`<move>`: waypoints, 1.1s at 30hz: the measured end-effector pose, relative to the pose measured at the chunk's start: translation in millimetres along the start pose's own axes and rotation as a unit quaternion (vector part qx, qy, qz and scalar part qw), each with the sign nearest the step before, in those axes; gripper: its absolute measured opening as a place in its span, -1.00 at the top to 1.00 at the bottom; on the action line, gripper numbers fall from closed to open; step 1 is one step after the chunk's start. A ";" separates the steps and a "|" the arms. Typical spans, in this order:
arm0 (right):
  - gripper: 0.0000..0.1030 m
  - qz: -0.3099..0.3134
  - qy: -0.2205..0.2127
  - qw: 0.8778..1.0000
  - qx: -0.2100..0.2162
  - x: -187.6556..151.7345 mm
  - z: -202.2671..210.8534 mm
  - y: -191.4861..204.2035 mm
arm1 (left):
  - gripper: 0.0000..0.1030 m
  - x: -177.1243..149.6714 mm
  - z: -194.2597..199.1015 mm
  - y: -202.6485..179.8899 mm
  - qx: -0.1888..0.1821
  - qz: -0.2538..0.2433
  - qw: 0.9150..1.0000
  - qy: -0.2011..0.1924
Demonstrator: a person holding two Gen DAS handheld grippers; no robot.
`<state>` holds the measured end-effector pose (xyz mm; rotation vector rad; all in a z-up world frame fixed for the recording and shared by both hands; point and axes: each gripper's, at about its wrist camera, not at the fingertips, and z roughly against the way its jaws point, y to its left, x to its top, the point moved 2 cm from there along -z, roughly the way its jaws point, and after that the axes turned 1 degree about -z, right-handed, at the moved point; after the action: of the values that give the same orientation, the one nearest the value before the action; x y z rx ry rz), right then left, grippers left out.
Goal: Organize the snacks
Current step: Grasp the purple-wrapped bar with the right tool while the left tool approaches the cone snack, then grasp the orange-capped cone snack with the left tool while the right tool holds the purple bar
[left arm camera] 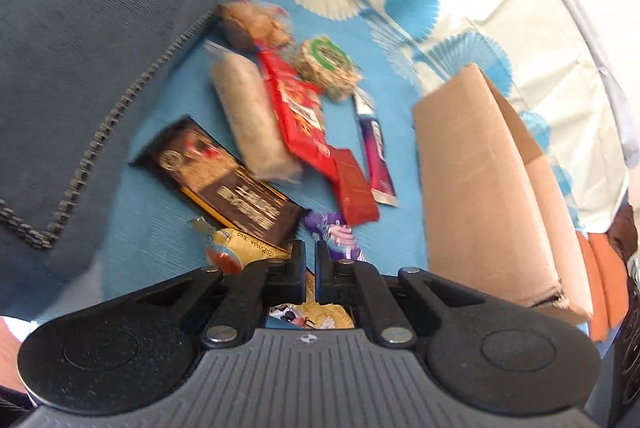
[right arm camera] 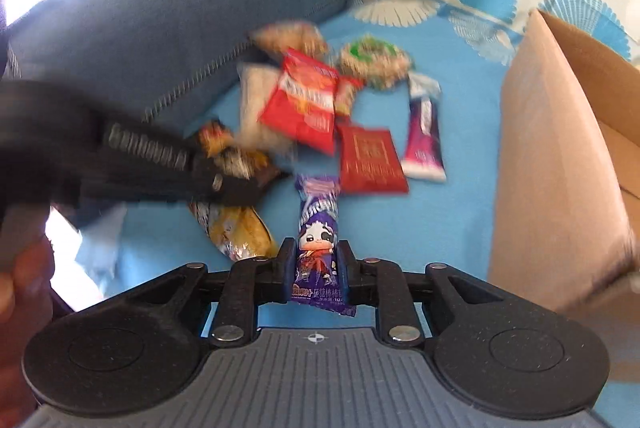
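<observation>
Right gripper [right arm camera: 316, 260] clamps a purple cartoon snack stick [right arm camera: 318, 260] just above the blue sheet [right arm camera: 452, 220], beside the cardboard box [right arm camera: 560, 168]. Left gripper [left arm camera: 310, 268] fully closed over the gold wrapper [left arm camera: 224, 252]; grip unclear.

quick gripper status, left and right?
Left gripper: shut; a gold wrapper lies under it, grip cannot be told.
Right gripper: shut on the purple cartoon snack packet.

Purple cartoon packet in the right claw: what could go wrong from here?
1. The right claw pinches the purple cartoon packet only at its sides, so the slick wrapper may slip out before it reaches the cardboard box.
2. The left claw is working close by at the gold wrapper; the two may collide.
3. The red envelope lies just beyond and could get dragged.
</observation>
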<state>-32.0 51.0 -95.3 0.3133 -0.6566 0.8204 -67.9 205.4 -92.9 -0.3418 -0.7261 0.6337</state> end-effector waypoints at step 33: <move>0.57 -0.015 -0.026 1.000 -0.003 -2.6 -13.5 -1.1 | 0.81 -18.9 6.0 -10.9 0.118 -0.078 0.990 -0.026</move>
<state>-26.9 55.5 -107.3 0.3387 -0.7013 0.7826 -78.5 185.5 -92.9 -0.0506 -0.7118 0.5748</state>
